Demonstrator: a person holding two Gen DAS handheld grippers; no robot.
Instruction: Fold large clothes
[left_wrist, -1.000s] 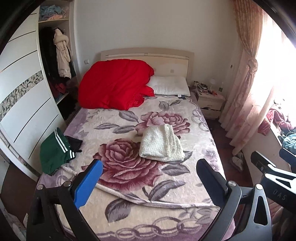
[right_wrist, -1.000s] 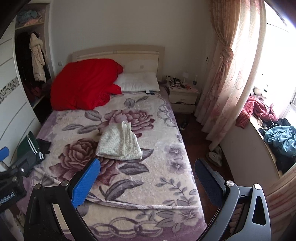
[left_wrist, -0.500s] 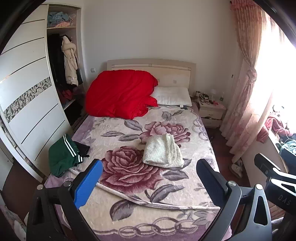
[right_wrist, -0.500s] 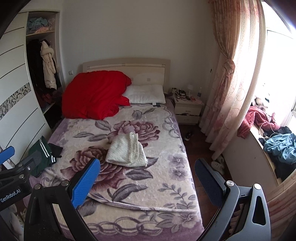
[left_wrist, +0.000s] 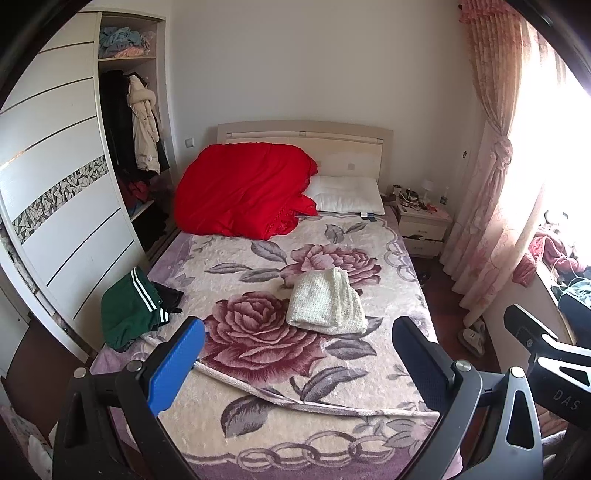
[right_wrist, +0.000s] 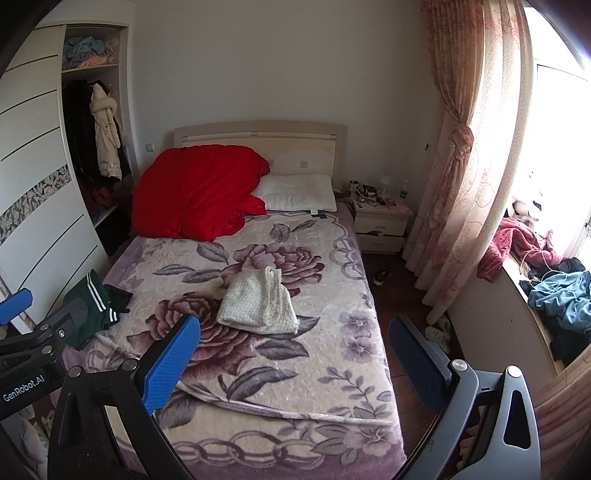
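Both of my claws hang wide apart and empty above the foot of the bed (left_wrist: 369, 384): the left claw (left_wrist: 295, 373) with its blue pad toward the wardrobe side, the right claw (right_wrist: 291, 365) just beside it toward the window. Neither touches any cloth. A white knitted garment (left_wrist: 327, 304) already lies folded in a neat stack near the middle of the floral blanket (right_wrist: 295, 369), so I judge that piece done and would leave it alone. What looks unfinished is the green garment with white stripes (left_wrist: 127, 310), crumpled at the bed's left edge with something dark (left_wrist: 170, 297) tucked against it; I cannot tell whether the dark piece is part of it or a separate item. To do the next step well, I would carry both claws over to that heap, take the green cloth at two well-separated points along one hem or waistband, and lift it clear so it hangs open before I lay it flat on bare blanket, well apart from the white stack. Soft jersey will sag and bunch, so I should pinch a single layer cleanly, not a wad. I should mind the bed edge too, since the heap sits close enough that a careless tug could slide it to the floor.
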